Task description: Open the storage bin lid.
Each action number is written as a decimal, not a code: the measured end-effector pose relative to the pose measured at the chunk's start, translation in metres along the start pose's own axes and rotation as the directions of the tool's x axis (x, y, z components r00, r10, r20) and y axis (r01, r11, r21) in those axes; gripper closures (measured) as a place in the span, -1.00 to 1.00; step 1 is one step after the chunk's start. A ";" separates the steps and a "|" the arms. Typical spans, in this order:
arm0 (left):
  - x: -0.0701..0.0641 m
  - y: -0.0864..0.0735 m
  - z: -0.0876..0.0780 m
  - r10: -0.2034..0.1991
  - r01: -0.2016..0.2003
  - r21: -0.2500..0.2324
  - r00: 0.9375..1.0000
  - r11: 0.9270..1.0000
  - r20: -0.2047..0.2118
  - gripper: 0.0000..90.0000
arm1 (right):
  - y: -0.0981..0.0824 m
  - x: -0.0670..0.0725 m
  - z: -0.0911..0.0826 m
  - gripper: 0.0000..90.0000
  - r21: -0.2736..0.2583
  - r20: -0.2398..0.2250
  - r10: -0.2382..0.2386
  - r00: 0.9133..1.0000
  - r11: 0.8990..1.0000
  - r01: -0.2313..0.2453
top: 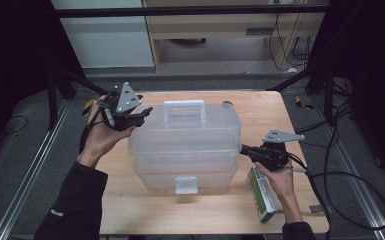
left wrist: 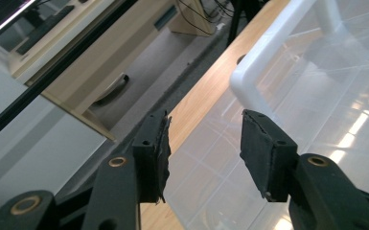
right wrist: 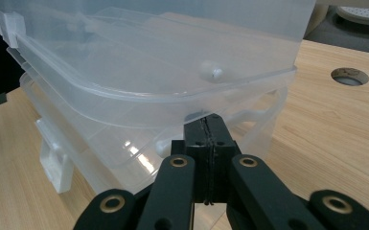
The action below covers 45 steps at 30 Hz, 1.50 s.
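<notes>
Left gripper spread wide, holding nothing, just off the storage box at the table's far-left corner; right gripper clenched against its right side.

A light wooden table carries a clear plastic storage box at its middle — and a green-and-white carton lying flat near the right front edge.

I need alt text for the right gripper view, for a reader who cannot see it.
The right gripper, its two black jaws shut together, points at the side edge of a clear plastic storage box with stacked tiers. The box stands on a light wooden table that has a round hole at the right.
</notes>
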<state>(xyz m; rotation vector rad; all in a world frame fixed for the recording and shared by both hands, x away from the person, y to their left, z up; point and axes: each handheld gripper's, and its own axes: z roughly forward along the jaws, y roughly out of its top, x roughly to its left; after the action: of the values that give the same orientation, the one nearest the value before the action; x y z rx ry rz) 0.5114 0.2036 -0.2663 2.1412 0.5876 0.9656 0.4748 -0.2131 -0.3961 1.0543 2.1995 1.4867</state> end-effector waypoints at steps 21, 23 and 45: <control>0.014 -0.079 -0.036 -0.376 0.360 -0.141 0.921 0.922 -0.106 0.23 | 0.000 0.000 0.001 1.00 0.003 0.000 0.001 1.000 1.000 -0.001; 0.013 -0.090 -0.038 -0.404 0.384 -0.154 0.906 0.910 -0.127 0.24 | 0.000 0.000 0.001 1.00 0.005 0.000 0.002 1.000 1.000 -0.002; -0.017 -0.166 -0.033 -0.589 0.569 -0.155 0.791 0.808 -0.166 0.43 | 0.000 0.001 0.001 1.00 0.018 0.003 0.010 1.000 1.000 -0.010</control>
<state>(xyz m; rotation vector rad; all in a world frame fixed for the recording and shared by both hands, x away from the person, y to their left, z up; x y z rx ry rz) 0.4564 0.3141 -0.3832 1.6140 1.1955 0.8389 0.4751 -0.2119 -0.3968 1.0739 2.2126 1.4716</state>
